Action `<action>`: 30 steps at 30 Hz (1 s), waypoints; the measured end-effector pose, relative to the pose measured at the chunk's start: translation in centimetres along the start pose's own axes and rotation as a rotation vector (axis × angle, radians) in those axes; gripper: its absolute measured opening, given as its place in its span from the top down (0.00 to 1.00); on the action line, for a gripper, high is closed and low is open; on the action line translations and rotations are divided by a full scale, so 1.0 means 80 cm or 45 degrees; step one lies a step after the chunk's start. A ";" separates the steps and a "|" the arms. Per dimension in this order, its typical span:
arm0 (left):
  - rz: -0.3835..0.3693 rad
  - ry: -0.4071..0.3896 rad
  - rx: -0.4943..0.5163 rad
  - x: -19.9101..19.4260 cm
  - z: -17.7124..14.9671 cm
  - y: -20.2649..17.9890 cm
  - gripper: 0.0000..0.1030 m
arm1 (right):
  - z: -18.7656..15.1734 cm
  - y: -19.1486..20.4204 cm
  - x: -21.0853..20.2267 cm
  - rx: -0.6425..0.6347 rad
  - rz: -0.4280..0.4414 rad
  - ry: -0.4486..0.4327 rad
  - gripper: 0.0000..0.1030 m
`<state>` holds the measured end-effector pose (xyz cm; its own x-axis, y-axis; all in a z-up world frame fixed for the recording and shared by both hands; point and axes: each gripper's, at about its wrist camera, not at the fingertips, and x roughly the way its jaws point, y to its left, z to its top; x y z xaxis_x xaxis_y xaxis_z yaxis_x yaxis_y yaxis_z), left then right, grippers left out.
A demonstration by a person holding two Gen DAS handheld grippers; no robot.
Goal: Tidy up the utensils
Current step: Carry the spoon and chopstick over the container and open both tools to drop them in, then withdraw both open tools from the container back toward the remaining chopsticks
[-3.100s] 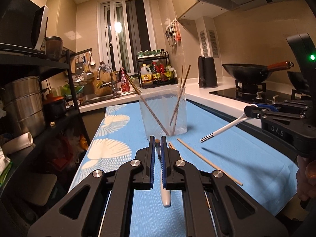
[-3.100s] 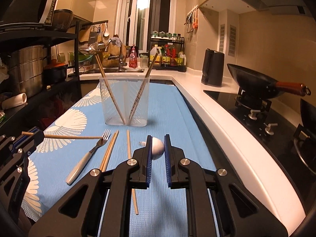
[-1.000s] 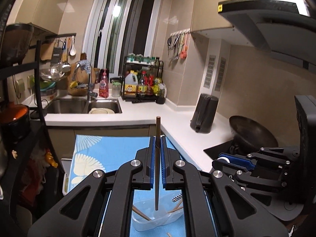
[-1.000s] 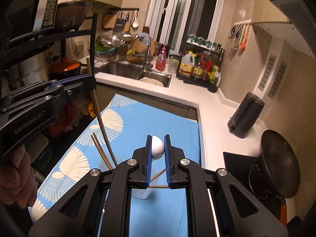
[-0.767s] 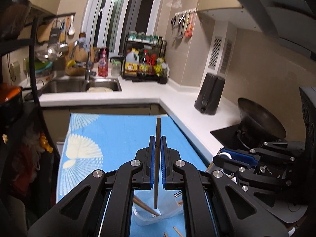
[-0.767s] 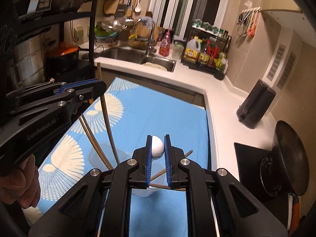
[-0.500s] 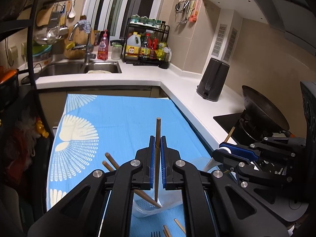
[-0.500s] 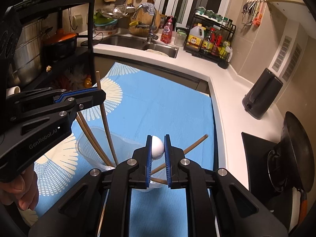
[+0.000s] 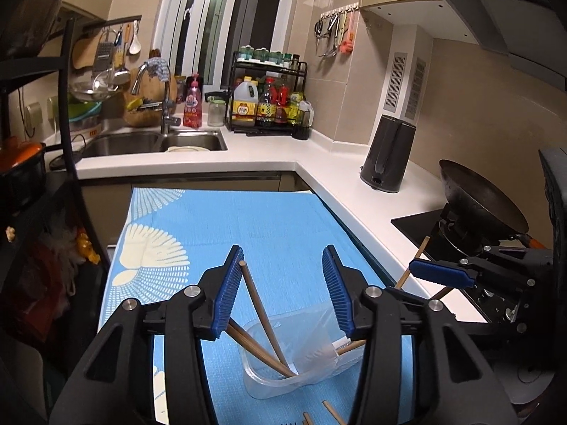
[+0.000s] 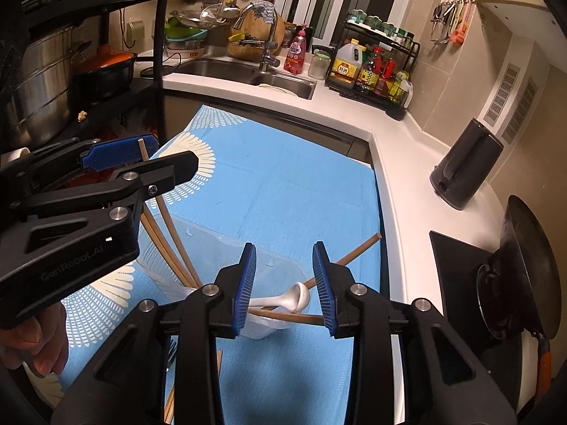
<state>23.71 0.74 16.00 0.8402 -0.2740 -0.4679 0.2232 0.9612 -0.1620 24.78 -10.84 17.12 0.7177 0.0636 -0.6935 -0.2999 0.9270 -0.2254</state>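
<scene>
Both tongs opening, gripping nothing: left tongs (image 9: 281,292) over chopstick (image 9: 260,313), right tongs (image 10: 283,285) over spoon (image 10: 288,299). Risk: withdrawing tongs snag leaning chopsticks, tip cup (image 9: 283,382).

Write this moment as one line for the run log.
left gripper: opening, chopstick released | right gripper: opening, white spoon released | both in clear cup | phase: deposit

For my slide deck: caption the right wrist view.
Right gripper opening above a clear cup, white spoon released among chopsticks.
</scene>
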 end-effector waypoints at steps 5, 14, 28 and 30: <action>0.008 -0.048 0.012 -0.016 0.008 -0.007 0.51 | 0.003 -0.005 -0.018 0.004 -0.020 -0.035 0.67; 0.008 -0.075 0.034 -0.038 0.022 -0.020 0.46 | 0.007 -0.021 -0.066 0.033 -0.064 -0.108 0.67; -0.043 -0.150 -0.004 -0.143 0.000 -0.019 0.73 | -0.047 -0.055 -0.191 0.223 0.002 -0.371 0.67; -0.053 -0.137 -0.009 -0.155 -0.023 -0.019 0.75 | -0.068 -0.051 -0.202 0.243 0.022 -0.402 0.67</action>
<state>12.08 2.63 20.46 0.8786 -0.3079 -0.3651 0.2554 0.9488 -0.1858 11.01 -17.65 25.52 0.8810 0.1633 -0.4439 -0.2124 0.9752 -0.0627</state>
